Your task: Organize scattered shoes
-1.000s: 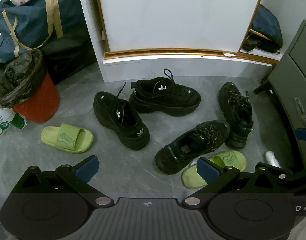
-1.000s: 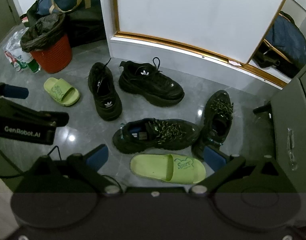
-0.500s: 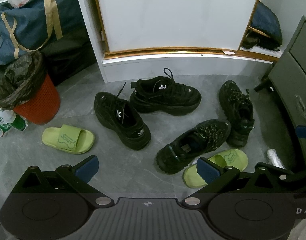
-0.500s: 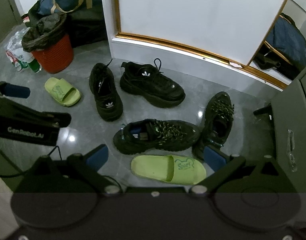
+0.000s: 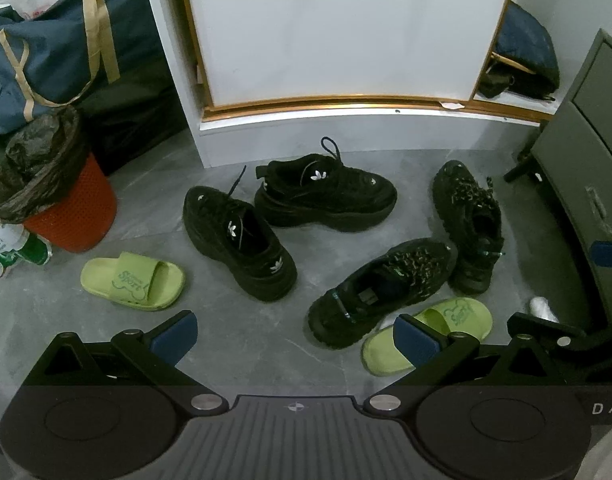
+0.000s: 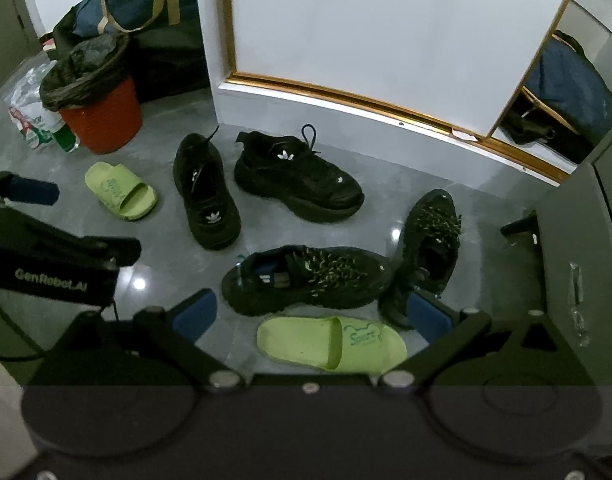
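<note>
Several shoes lie scattered on the grey floor. Two black trefoil sneakers lie in the middle. Two black sneakers with pale laces lie to the right. One green slide lies at the left, the other green slide at the right, partly behind a finger. My left gripper is open and empty above the floor. My right gripper is open and empty, above the near green slide. The left gripper also shows in the right wrist view.
An orange bin with a black bag and bottles stand at the left. A blue bag sits behind it. A white gold-trimmed cabinet stands at the back. A dark grey cabinet stands at the right.
Both views have shifted only slightly; the shoes have not moved and both grippers stay open.
</note>
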Demonstrator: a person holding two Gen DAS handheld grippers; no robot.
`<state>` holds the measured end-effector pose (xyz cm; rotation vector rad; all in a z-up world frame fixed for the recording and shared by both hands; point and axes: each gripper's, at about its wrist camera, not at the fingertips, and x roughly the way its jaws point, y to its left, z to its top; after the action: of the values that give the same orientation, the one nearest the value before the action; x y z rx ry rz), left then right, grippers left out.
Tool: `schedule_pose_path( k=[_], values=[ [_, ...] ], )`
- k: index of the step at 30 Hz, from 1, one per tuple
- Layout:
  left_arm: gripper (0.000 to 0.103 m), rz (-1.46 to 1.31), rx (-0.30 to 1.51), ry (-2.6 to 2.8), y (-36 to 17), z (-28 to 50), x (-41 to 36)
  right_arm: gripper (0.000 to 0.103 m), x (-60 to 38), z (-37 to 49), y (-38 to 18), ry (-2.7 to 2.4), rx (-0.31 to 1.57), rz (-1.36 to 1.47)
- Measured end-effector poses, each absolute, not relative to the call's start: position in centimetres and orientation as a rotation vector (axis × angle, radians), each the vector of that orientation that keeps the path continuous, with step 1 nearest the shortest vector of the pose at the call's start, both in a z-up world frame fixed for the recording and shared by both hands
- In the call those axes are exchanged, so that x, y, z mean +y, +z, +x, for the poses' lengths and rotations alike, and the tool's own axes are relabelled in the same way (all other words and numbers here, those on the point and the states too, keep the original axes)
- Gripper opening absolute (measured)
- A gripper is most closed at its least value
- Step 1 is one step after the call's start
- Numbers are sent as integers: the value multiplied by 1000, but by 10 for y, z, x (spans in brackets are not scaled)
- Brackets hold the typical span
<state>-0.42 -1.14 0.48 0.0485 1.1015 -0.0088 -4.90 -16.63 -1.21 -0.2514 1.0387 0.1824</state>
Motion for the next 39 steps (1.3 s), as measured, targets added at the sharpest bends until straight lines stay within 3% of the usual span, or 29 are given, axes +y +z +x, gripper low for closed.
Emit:
schedule_pose_path(
  k=[39],
  values=[
    [103,32,1075,12,9,-1,-7,103,-158,-49,-13,210,1051,-266]
  ],
)
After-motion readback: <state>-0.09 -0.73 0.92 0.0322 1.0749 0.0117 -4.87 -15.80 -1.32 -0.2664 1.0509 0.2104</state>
